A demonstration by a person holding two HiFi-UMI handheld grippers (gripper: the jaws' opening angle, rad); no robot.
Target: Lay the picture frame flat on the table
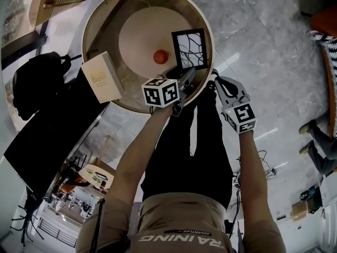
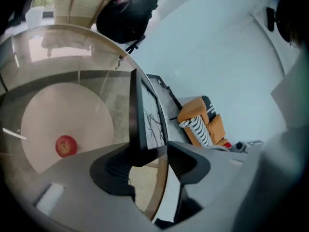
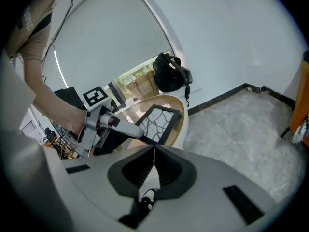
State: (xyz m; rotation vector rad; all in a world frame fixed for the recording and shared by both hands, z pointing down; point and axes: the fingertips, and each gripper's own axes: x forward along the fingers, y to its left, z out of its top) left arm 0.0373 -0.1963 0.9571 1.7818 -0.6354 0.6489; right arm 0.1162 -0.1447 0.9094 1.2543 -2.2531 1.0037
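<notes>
Left hand-held gripper point(image 1: 190, 74) at the picture frame point(image 1: 189, 49), close to the round counter's rim point(image 1: 210, 30).

My left jaws stand apart with the frame's near edge between them, not pinched. The frame sits just inside the rim on my right, with little room on that side and open glass towards the middle. An apple point(image 1: 161, 56) lies just beside the frame, and a cream box point(image 1: 102, 77) overhangs the far left rim. My right hand-held gripper point(image 1: 216, 80) is closed and empty, just off the rim.
</notes>
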